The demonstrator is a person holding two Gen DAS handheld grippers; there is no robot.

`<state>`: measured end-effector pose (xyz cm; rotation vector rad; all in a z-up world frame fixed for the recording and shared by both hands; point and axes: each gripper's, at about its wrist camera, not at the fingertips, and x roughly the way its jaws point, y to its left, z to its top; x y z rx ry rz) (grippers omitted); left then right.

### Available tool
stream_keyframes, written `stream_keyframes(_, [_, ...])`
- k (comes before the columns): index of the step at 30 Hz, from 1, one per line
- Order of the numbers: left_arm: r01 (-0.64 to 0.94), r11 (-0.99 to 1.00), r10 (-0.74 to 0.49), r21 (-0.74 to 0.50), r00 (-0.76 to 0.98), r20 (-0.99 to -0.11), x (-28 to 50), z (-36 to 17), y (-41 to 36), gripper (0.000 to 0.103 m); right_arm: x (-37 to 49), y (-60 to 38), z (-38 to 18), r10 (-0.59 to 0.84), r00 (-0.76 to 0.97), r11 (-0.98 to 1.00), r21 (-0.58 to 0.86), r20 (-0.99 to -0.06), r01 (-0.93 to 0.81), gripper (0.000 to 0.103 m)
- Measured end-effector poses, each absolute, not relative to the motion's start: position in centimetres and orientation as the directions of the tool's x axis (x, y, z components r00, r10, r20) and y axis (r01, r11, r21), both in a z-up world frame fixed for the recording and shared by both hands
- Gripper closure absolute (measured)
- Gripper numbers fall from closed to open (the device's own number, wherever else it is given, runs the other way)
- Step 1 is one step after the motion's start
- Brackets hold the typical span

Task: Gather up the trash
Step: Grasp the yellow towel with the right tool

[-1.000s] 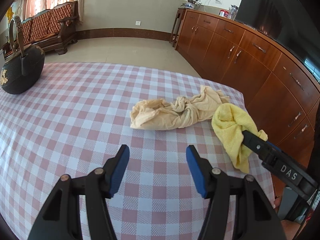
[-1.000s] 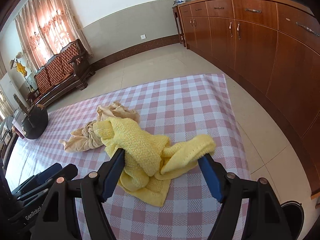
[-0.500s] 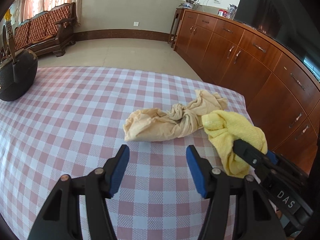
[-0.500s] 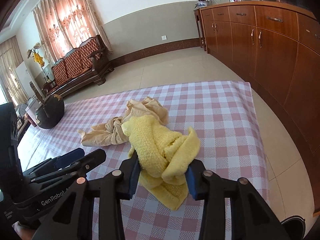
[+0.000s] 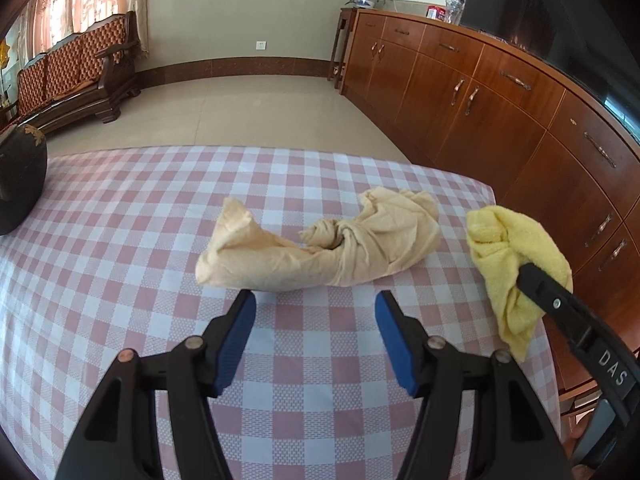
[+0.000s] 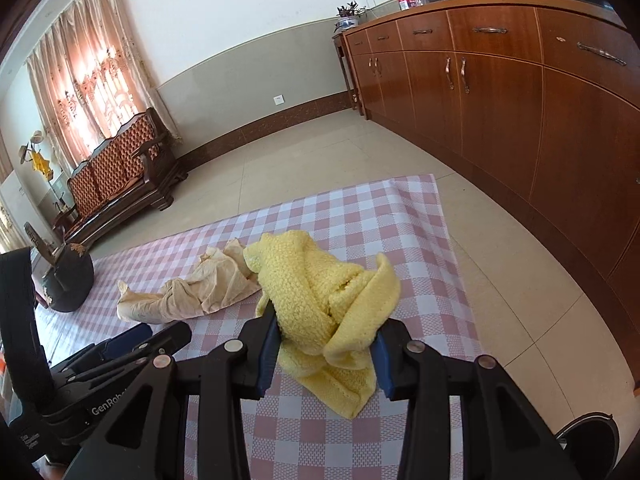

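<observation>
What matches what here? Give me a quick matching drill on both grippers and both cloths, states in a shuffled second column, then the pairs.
1. left gripper
2. right gripper
3. yellow cloth
4. beige cloth

a. lying twisted on the checked tablecloth
b. open, holding nothing
c. pinched between blue pads
d. shut on a cloth

Pairs: 1-b, 2-d, 3-c, 4-a
</observation>
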<state>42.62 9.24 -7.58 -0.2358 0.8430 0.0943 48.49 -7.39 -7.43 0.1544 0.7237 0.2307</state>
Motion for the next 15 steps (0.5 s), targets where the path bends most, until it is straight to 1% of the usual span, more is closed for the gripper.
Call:
stream_keyframes(4, [-0.169,0.974,0.007,-0.153,0.693,-0.721,41.0,-6.6,9.5,0.039,49.2,-7.1,-7.7,0.279,0.706,0.959,0.23,-0.651,-0.168,0.061])
stream_keyframes(5, [-0.163,0.976,0.009,-0.147,0.7,-0.714,40.8,-6.3,9.4,0.037,49.3,-6.9,-7.8,0.282,0.699,0.958,0.228,-0.658,-0.172,0.061])
stream_keyframes(7, [-0.149,0.98,0.012,-0.133,0.708,-0.706,41.1,-6.0,9.0,0.035,49.4,-6.8,-7.9,0.292,0.693,0.955,0.239,-0.659,-0.175,0.061])
stream_keyframes(9, [-0.135,0.984,0.016,-0.114,0.71,-0.704,41.9,-5.8,8.5,0.035,49.5,-6.7,-8.2,0.29,0.686,0.956,0.24,-0.667,-0.171,0.061])
stream_keyframes(12, [-0.128,0.988,0.03,-0.083,0.694,-0.719,43.5,-6.2,8.0,0.035,49.6,-6.7,-8.5,0.289,0.678,0.956,0.246,-0.676,-0.162,0.061])
stream_keyframes(15, [-0.133,0.988,0.028,-0.082,0.67,-0.742,44.7,-7.2,8.2,0.035,49.9,-6.6,-8.4,0.288,0.675,0.956,0.245,-0.679,-0.162,0.061])
